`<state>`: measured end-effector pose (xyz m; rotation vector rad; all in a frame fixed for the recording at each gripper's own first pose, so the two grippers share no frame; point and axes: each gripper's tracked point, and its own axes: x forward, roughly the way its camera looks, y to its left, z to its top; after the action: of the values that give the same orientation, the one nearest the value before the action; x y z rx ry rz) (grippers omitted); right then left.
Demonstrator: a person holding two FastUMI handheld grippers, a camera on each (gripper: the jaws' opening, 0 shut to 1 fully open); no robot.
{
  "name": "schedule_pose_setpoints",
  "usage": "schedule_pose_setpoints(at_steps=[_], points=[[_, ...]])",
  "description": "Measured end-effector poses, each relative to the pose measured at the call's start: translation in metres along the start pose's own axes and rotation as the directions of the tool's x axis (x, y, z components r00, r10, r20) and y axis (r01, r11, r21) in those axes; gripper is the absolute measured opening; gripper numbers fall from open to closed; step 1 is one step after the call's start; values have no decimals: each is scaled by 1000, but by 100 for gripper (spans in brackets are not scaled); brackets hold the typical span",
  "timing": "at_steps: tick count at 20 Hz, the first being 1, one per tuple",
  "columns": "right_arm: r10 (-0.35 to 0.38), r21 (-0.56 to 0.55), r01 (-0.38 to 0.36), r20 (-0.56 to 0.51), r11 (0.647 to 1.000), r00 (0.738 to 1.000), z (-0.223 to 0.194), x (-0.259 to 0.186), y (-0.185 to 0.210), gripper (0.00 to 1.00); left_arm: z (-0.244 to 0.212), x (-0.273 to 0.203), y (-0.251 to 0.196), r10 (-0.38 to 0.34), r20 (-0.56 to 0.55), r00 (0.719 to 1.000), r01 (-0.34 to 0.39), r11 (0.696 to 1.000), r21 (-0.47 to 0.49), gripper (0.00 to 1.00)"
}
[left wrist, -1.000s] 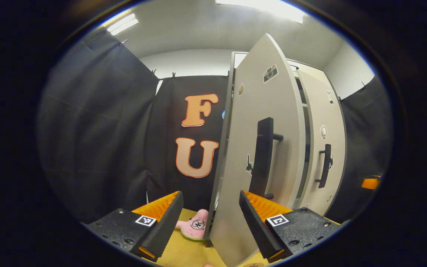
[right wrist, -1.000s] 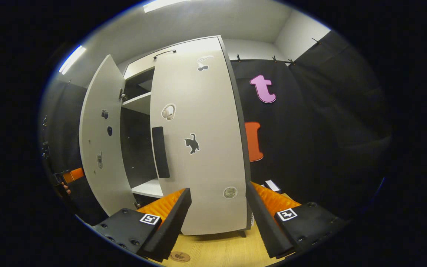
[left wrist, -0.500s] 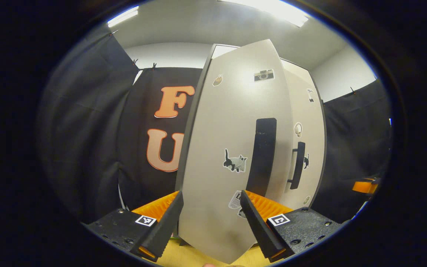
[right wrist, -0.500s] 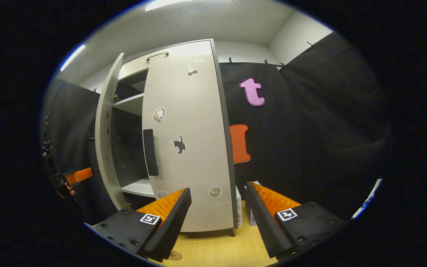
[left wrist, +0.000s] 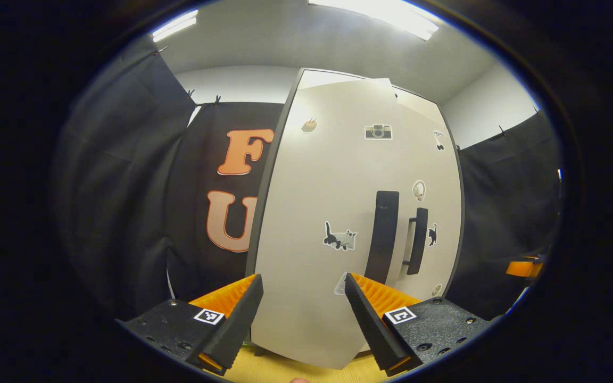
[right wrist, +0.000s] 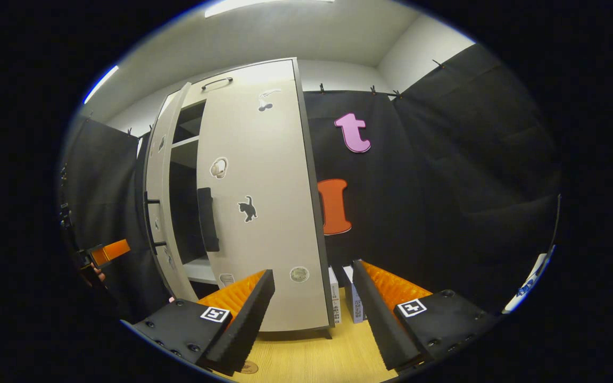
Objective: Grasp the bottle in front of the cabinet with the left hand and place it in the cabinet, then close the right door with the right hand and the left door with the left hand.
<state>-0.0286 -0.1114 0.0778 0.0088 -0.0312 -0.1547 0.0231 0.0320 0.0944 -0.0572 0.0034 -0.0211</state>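
Left gripper view: left gripper (left wrist: pixel 301 324) released, fingers spread wide, nothing between them, right up at the left door (left wrist: pixel 317 213) — door nearly flush, its black handle (left wrist: pixel 382 236) just beside the right door (left wrist: pixel 434 202) handle. Right gripper view: right gripper (right wrist: pixel 312 319) also released and empty, near the right door (right wrist: pixel 258 202), which sits closed; left door (right wrist: pixel 160 191) ajar, a narrow dark gap showing a shelf (right wrist: pixel 184 142). Bottle can't be made out inside. Left gripper (right wrist: pixel 105 253) sits far left. Cabinet stands on a wooden table (right wrist: pixel 312 361).
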Motion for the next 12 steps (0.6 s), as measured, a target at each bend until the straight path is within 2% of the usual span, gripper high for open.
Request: schedule_pose_setpoints(at_steps=[1,2,6,9,12], points=[[4,1,-4,-4,1000,1000,-2,0,1,98,-3,-3,-1,4,-2,1000,-4,1000,3,92],[7,1,-7,-7,1000,1000,-3,0,3,98,-7,-6,-1,10,-7,1000,-10,1000,7,97],[28,4,-28,-15,1000,999,-7,1,10,98,-24,-19,-1,32,-34,999,-32,999,1,92],[47,12,-46,-18,999,999,-11,2,14,98,-40,-34,-1,51,-53,997,-52,998,-18,95],[68,35,-67,-29,997,997,-21,1,19,98,-51,-53,7,103,-45,994,-103,995,-4,95]])
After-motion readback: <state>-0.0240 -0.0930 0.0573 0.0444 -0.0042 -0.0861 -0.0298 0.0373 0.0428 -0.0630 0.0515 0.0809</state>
